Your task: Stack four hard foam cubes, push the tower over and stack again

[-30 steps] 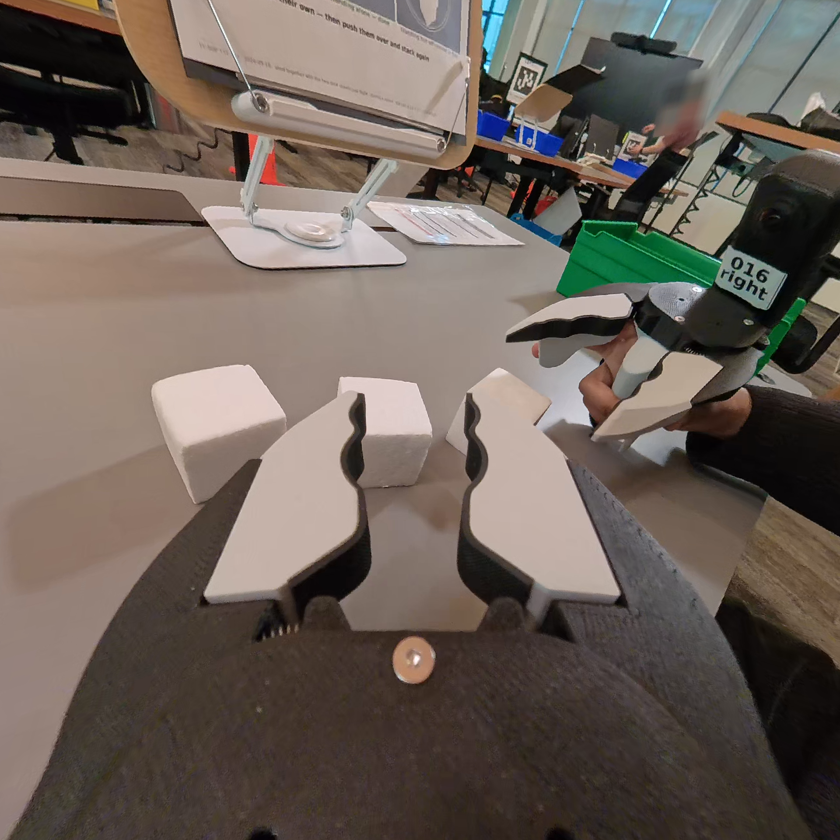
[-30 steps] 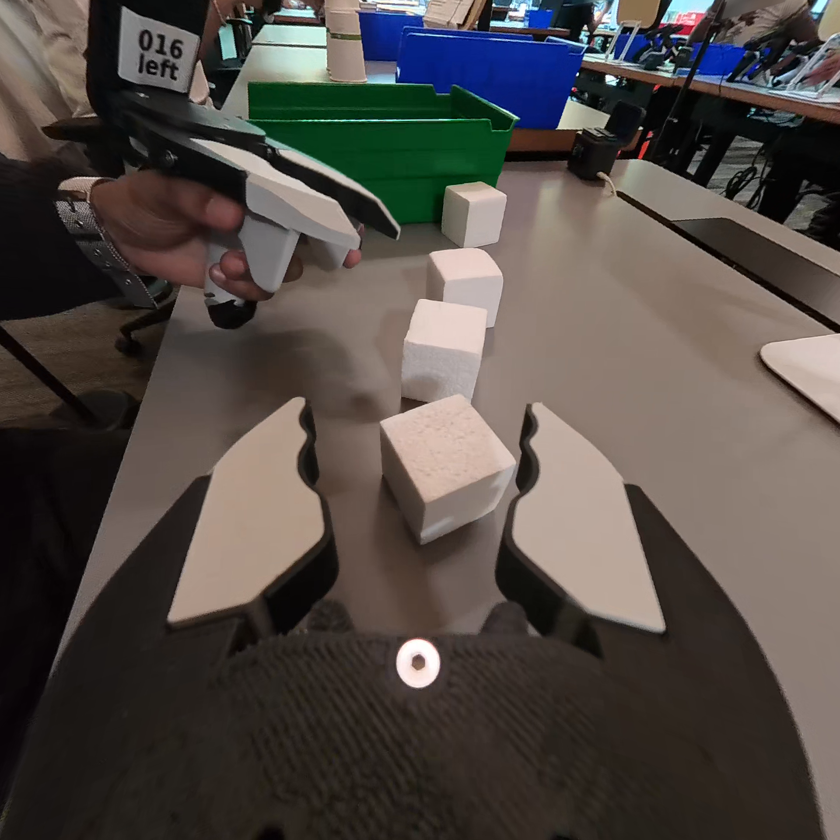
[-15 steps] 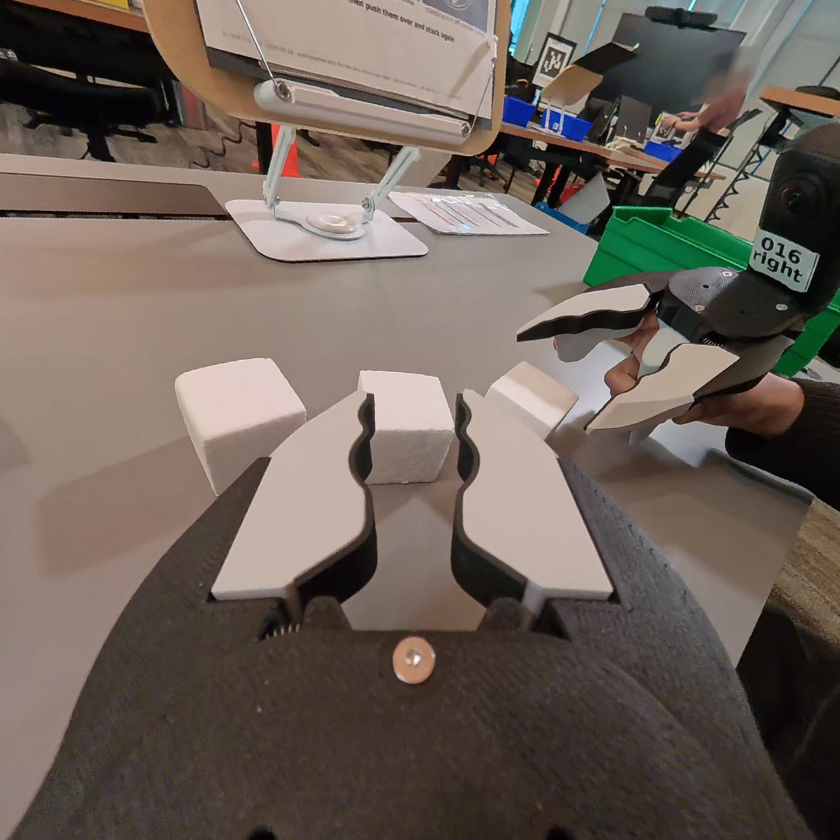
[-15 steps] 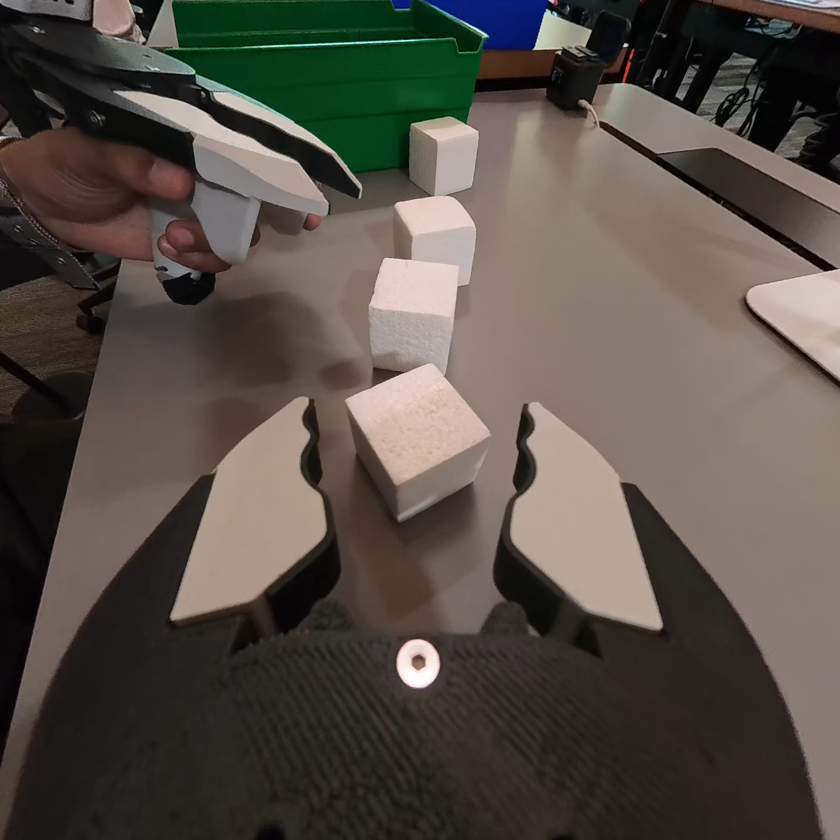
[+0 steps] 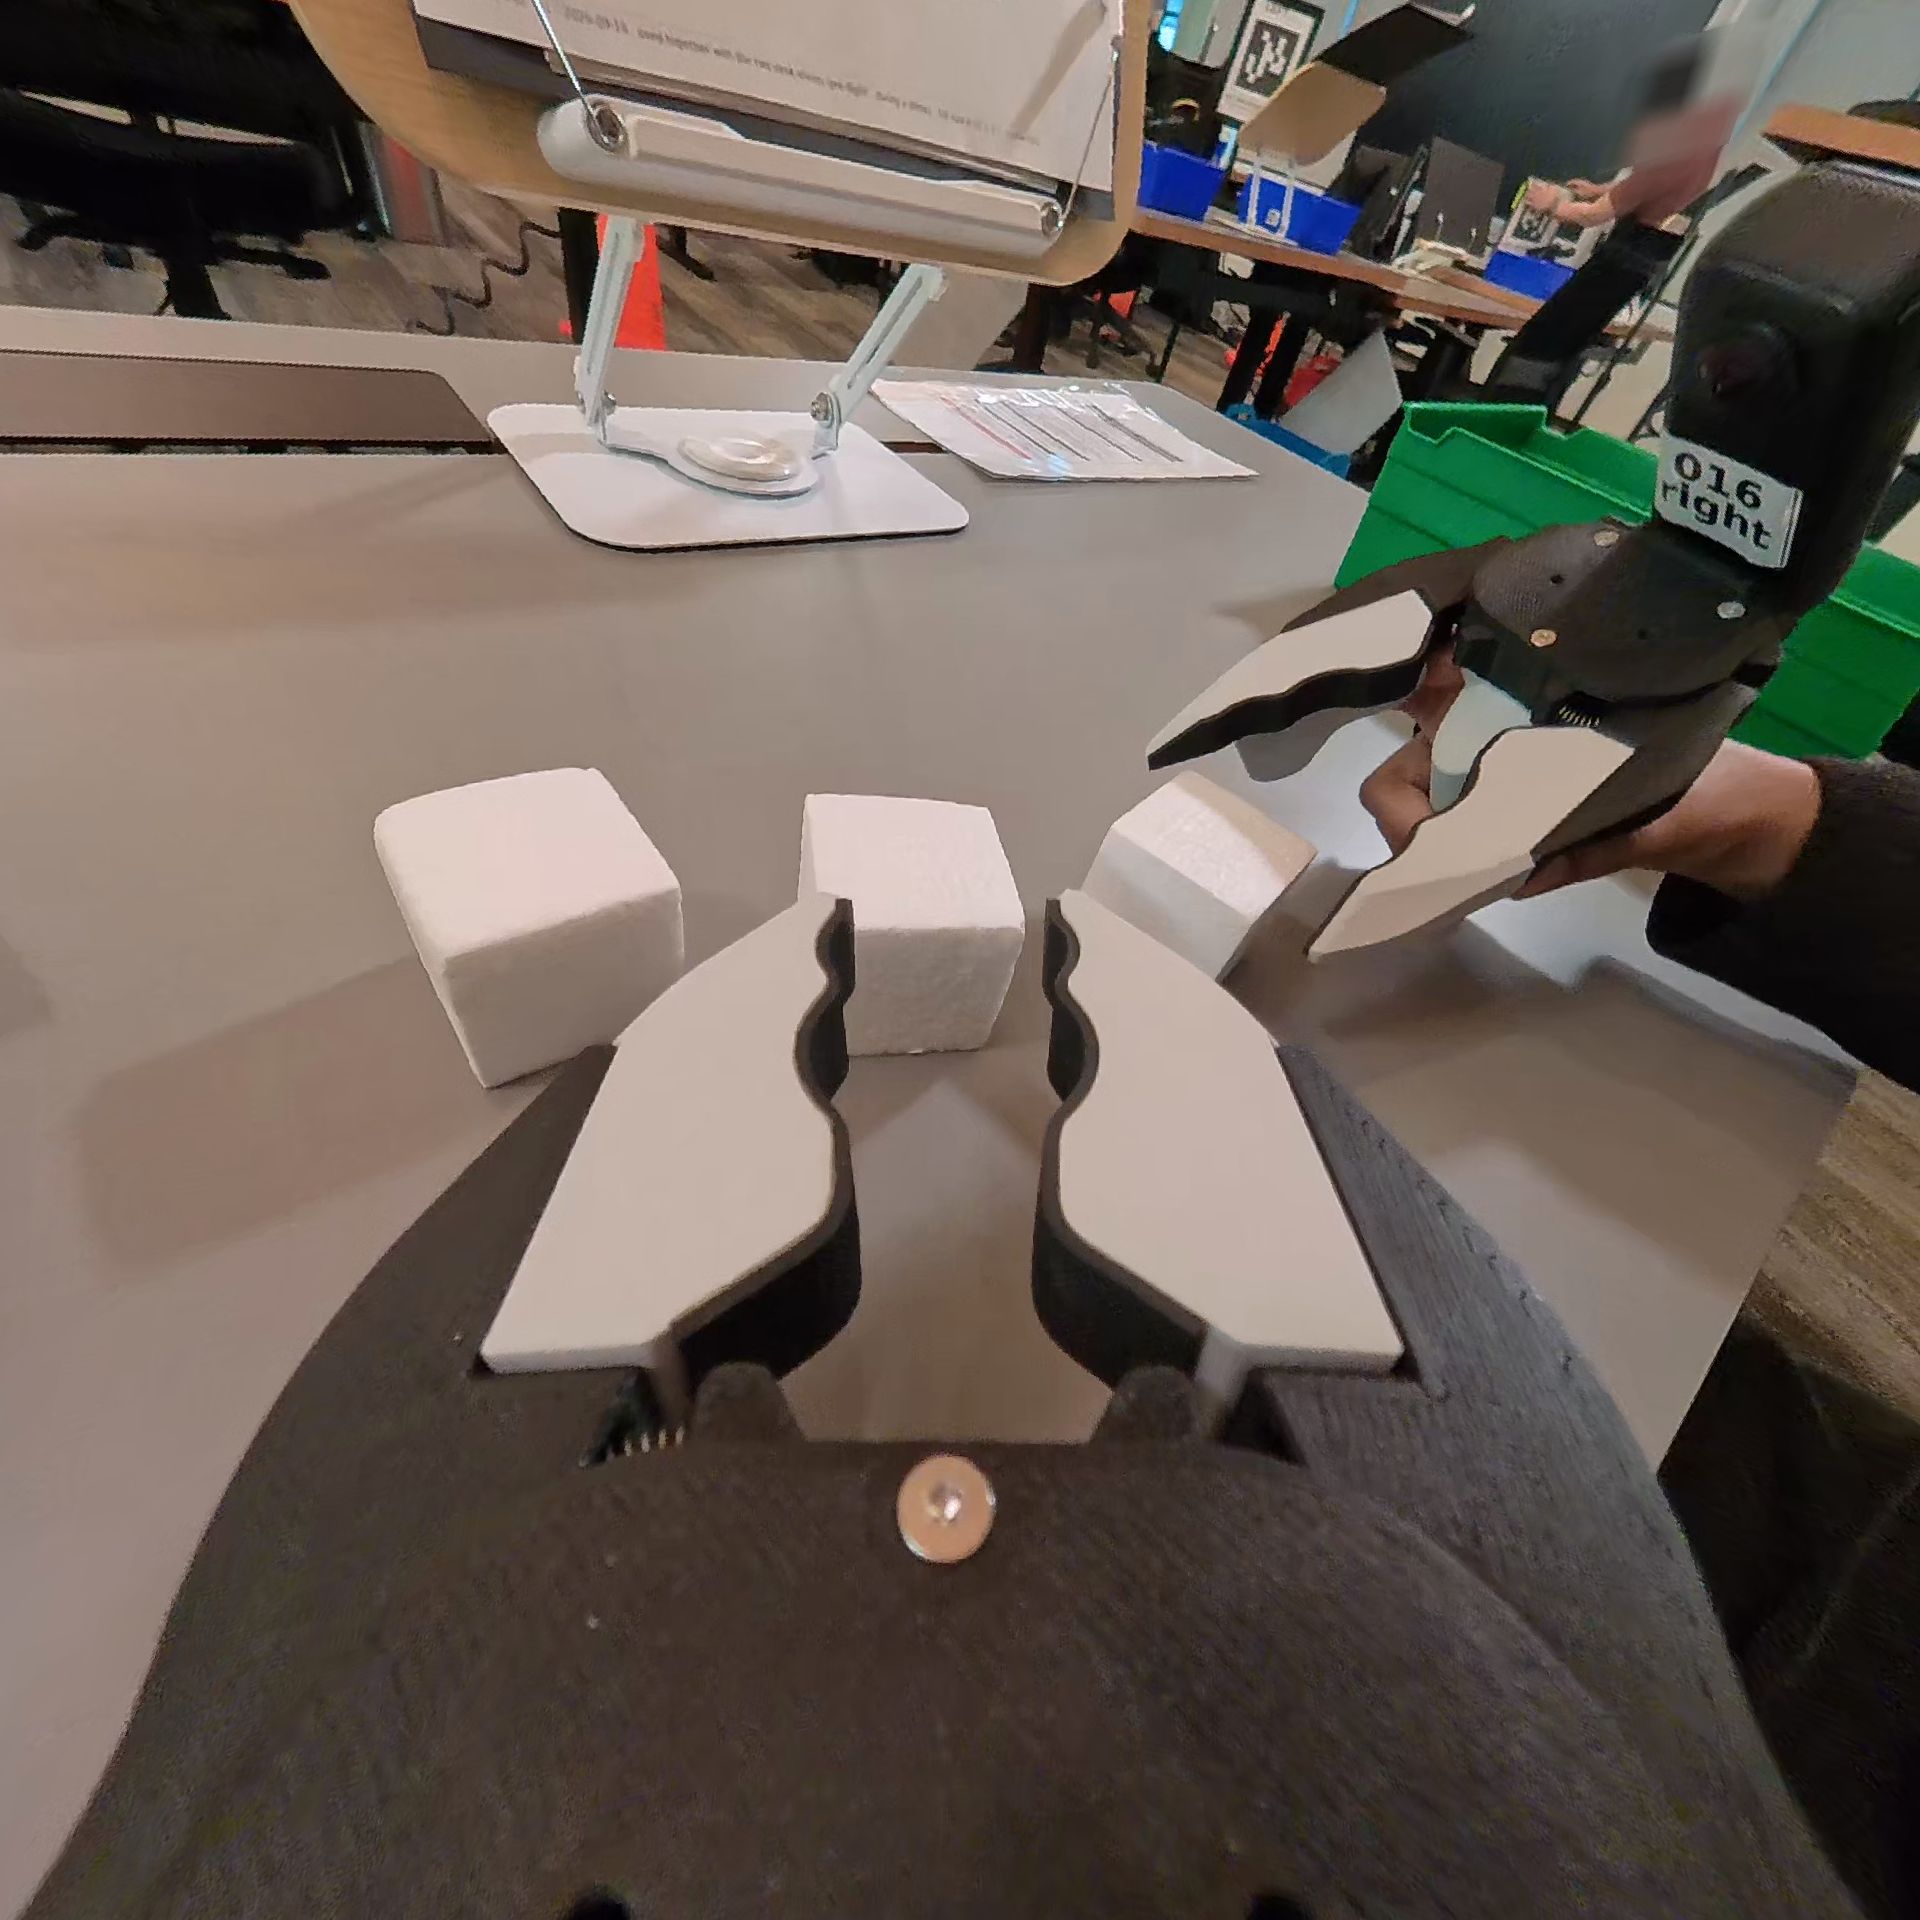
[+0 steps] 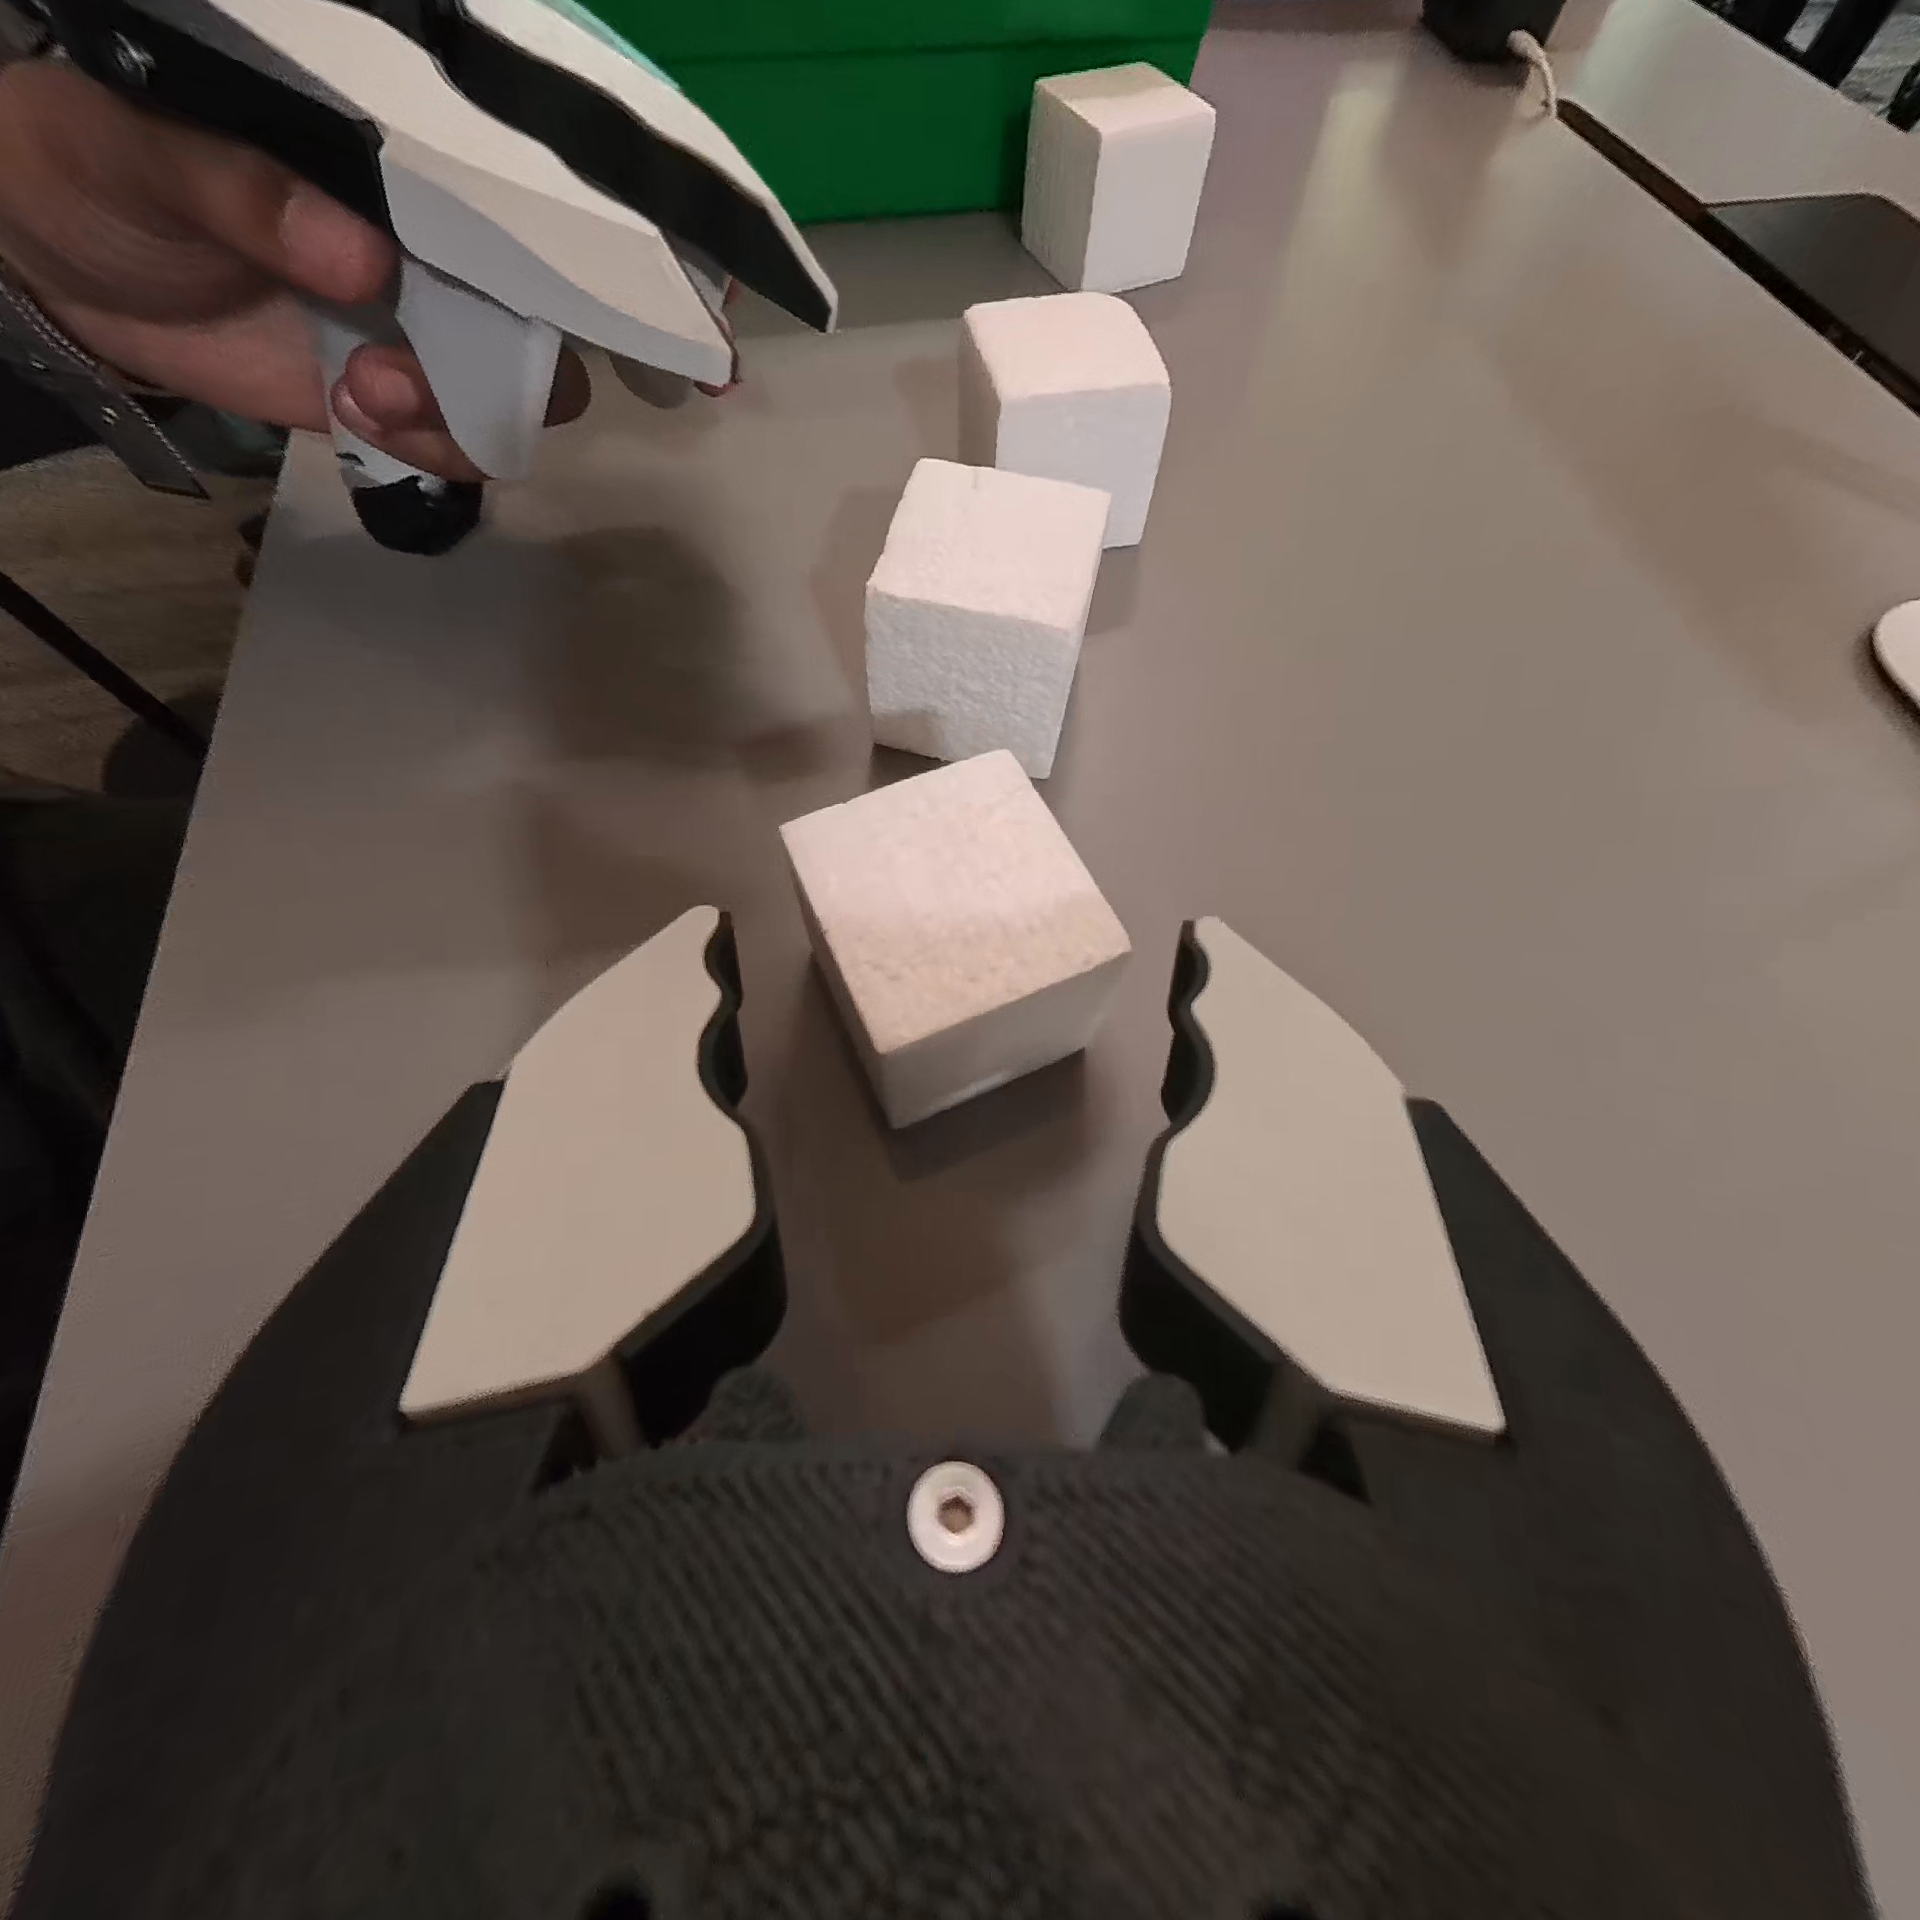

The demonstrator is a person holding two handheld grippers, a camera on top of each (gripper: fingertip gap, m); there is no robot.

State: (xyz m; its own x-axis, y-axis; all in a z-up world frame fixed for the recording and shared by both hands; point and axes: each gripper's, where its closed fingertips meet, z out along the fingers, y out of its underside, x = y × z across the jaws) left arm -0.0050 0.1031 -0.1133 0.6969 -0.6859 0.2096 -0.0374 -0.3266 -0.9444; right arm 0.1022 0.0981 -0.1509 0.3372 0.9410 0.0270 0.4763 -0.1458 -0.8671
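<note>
Hovering low over the grey table (image 5: 312,665), the left gripper (image 5: 948,925) has its jaws partly parted, with nothing held; its fingertips sit just in front of the middle foam cube (image 5: 909,920), whose lower near corners they hide. In that left wrist view a second foam cube (image 5: 530,914) stands to the left, apart from the middle one. To the right a third foam cube (image 5: 1195,862) is partly covered by the lower finger of the right gripper (image 5: 1236,842).

In the right wrist view the right gripper (image 6: 956,971) is spread wide, holding nothing, its fingers on either side of the nearest foam cube (image 6: 951,951) without touching it. Beyond it three more cubes run away in a row: the next cube (image 6: 982,613), a rounded-edge cube (image 6: 1070,400) partly behind that one, and the farthest cube (image 6: 1117,171) near a green bin (image 6: 894,114), which is cut off at the top edge. The left gripper (image 6: 774,322) shows at upper left, blurred, gripped by a hand (image 6: 177,270) cut off by the frame.

A document stand (image 5: 727,457) sits at the far side, its board cropped at the top.
</note>
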